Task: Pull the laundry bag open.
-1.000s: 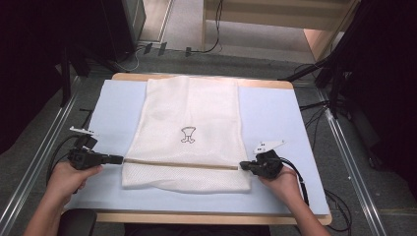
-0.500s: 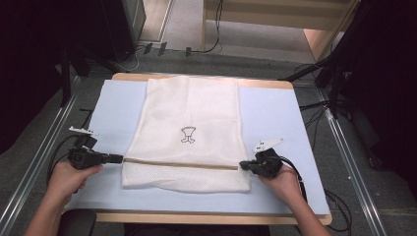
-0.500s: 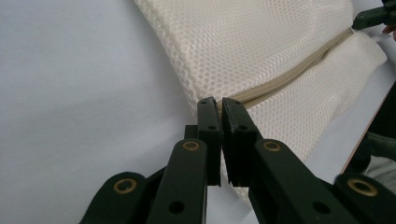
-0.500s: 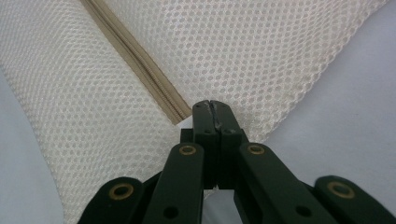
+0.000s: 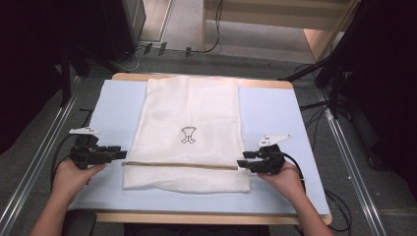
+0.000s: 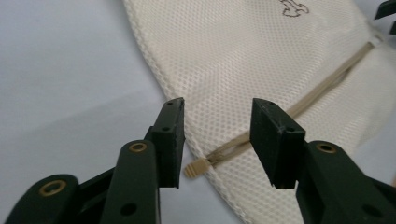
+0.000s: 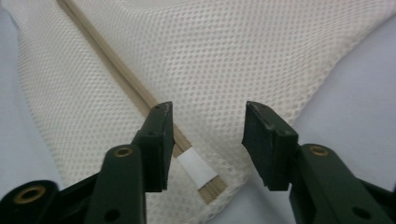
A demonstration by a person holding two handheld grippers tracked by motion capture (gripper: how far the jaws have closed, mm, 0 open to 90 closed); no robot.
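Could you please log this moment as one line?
left gripper: jaws just opened, off bag | right gripper: jaws just opened, off bag | bag flat on table

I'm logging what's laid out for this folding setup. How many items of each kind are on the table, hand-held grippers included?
White mesh laundry bag: 1
Pale blue table mat: 1
Hand-held grippers: 2, the left hand-held gripper and the right hand-held gripper, each at one end of the bag's tan zipper strip, jaws apart
Total: 4

Pale blue mat on wooden table
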